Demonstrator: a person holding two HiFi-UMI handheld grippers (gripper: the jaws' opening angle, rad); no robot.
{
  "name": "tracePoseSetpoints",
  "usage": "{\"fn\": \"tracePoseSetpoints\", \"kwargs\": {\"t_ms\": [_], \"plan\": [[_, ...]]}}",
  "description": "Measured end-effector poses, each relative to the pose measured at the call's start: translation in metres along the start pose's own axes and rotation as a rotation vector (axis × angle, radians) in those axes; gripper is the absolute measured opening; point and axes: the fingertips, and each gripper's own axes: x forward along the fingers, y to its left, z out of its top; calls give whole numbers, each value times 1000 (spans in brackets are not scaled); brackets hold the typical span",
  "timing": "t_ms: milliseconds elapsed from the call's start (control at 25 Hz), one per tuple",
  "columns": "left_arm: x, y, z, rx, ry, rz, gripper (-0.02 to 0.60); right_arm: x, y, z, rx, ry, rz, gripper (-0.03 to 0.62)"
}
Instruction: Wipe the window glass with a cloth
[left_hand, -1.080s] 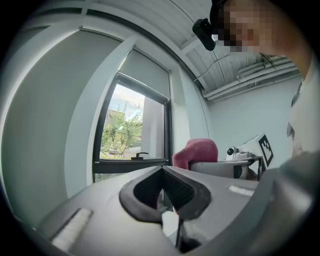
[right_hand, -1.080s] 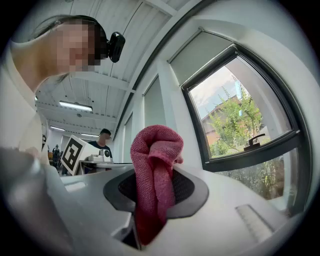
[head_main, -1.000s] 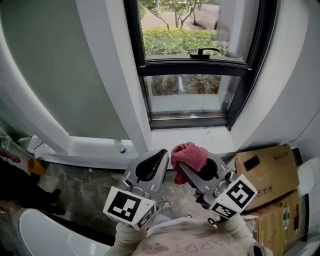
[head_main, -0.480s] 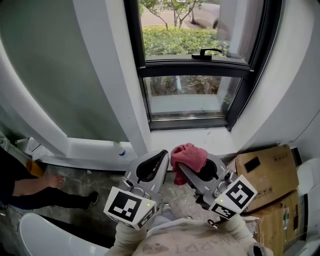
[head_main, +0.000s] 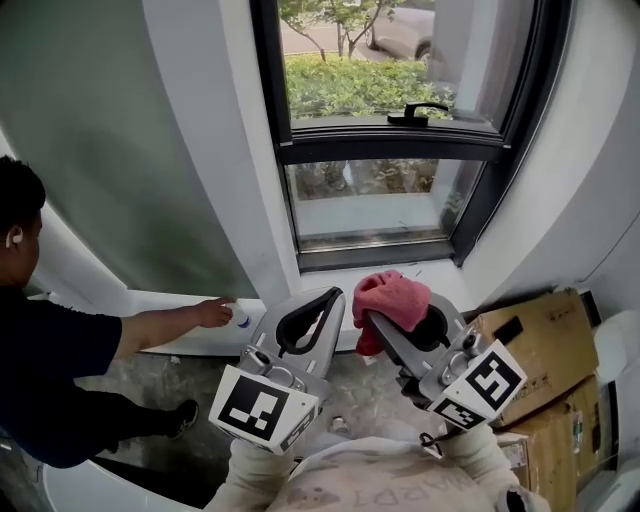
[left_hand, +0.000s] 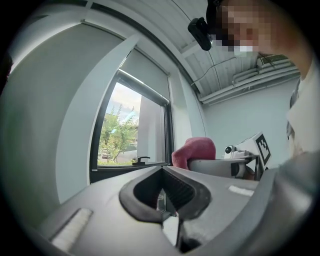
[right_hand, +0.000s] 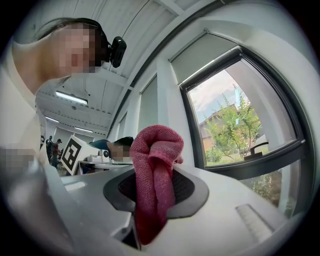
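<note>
Both tongs have edged up toward the window glass (head_main: 365, 200) while a bystander's hand (head_main: 212, 313) reached in at the sill: right tongs (head_main: 385, 325) pinch the pink cloth (head_main: 392, 298), left tongs (head_main: 325, 302) are pressed together and empty, and the cloth is short of the pane, so wiping hasn't started.

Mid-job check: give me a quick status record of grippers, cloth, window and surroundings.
left gripper: shut, empty
right gripper: shut on pink cloth
pink cloth: bunched above the jaws, clear of the glass
window glass: lower pane straight ahead
bystander: person's hand at small bottle on left ledge
clutter: cardboard box at right
</note>
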Motion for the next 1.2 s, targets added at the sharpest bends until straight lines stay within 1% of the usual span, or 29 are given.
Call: {"fn": "tracePoseSetpoints", "kwargs": {"t_ms": [80,200,320,440,560,680,800,1000,1200], "plan": [[-2,5,5,-1,-20,-1,0,0,2,2,-14,1,-18,123],[3,14,7,-28,-45,-6,0,1,-4,-3,-16,14,-44,123],[33,32,1,-52,-44,-16,0,12,-37,-13,9,26,-63,123],[72,48,-7,-56,-24,-11,0,23,-75,-21,35,28,-63,123],[102,55,-14,-58,-11,4,0,29,-105,-28,41,36,-43,123],[136,61,-15,-58,-7,24,0,36,-139,-26,48,29,-11,123],[173,67,-12,-48,-6,50,0,43,-176,-18,43,21,24,123],[232,69,1,-27,-19,90,0,45,-238,3,27,16,57,123],[278,65,7,-1,-33,133,0,39,-287,15,10,4,94,123]]}}
